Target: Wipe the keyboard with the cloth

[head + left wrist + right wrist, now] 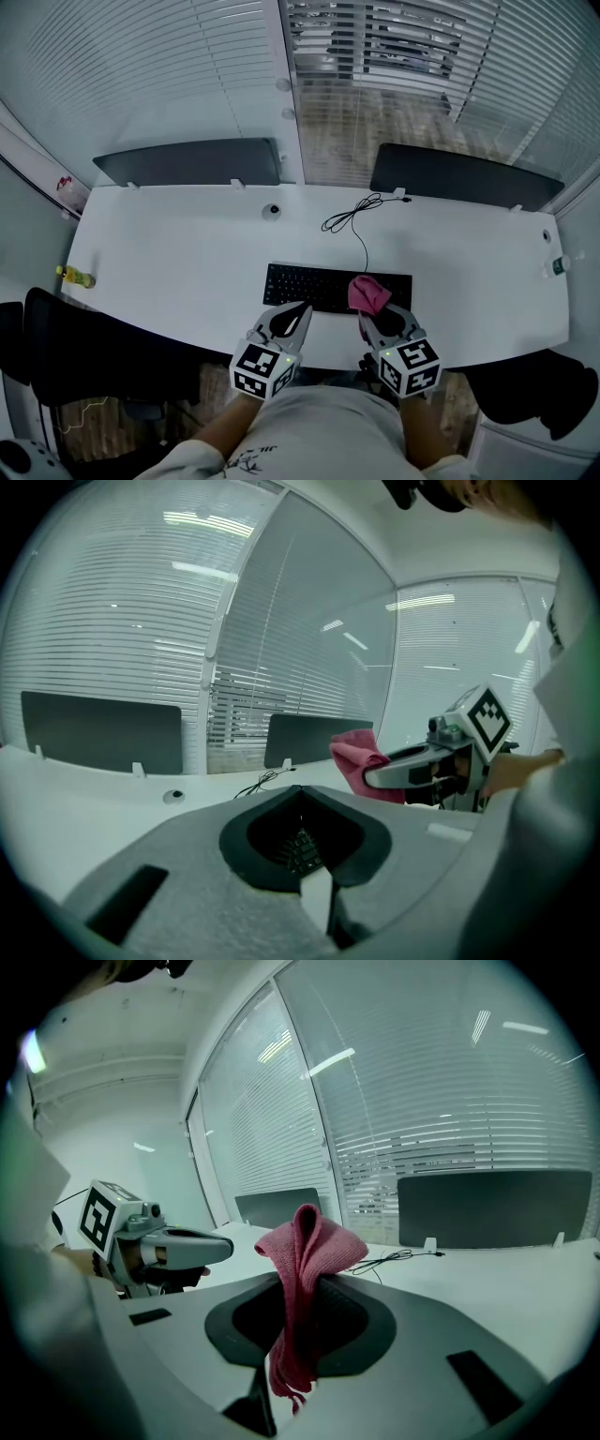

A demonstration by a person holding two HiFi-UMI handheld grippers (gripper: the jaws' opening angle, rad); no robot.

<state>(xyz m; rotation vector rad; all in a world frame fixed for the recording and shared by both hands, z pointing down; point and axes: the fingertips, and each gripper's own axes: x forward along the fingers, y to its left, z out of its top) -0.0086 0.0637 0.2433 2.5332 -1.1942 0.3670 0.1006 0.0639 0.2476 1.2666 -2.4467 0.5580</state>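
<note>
Hanging pinched in the right hand-held gripper [373, 317], the pink cloth [367, 293] sits above the keyboard's [309, 286] right end near the worktop's [187, 244] front edge; the left hand-held gripper [302, 307] is closed, empty; wiping seems not yet begun

The left gripper [302, 799] has its jaws closed together with nothing between them, and keyboard [300, 850] keys show through the opening behind the tips. To the right, the right gripper [375, 778] pinches a pink cloth [356, 757] above the white desk [84, 799].

Yellow bottle [75, 277] at desk [187, 253] left edge.
</note>
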